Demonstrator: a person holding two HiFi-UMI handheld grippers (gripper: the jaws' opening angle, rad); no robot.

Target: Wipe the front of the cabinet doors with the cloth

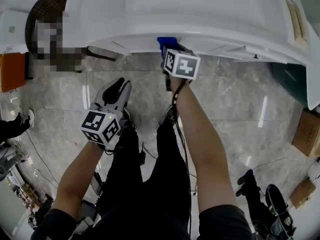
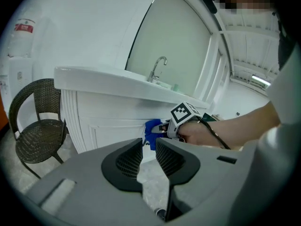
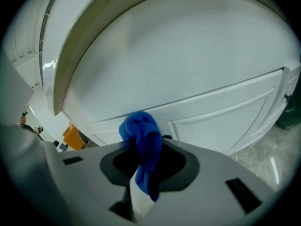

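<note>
The white cabinet door [image 3: 221,121] fills the right gripper view, a framed panel just under the countertop [image 1: 200,24]. A bunched blue cloth [image 3: 141,131] sticks up between the jaws of my right gripper [image 3: 146,164], which is shut on it and holds it close to the door's top rail. Seen from the head view, the cloth [image 1: 166,40] and right gripper [image 1: 169,51] sit under the counter's front edge. The left gripper view shows the cloth [image 2: 151,131] against the cabinet front [image 2: 113,131]. My left gripper [image 1: 116,90] hangs back over the floor, jaws together and holding nothing [image 2: 149,157].
A dark wicker chair [image 2: 37,126] stands left of the cabinet. A faucet [image 2: 160,65] rises from the countertop below a mirror. An orange object [image 1: 12,71] lies at the far left and cardboard boxes [image 1: 306,131] at the right. Cables trail over the marble floor [image 1: 240,114].
</note>
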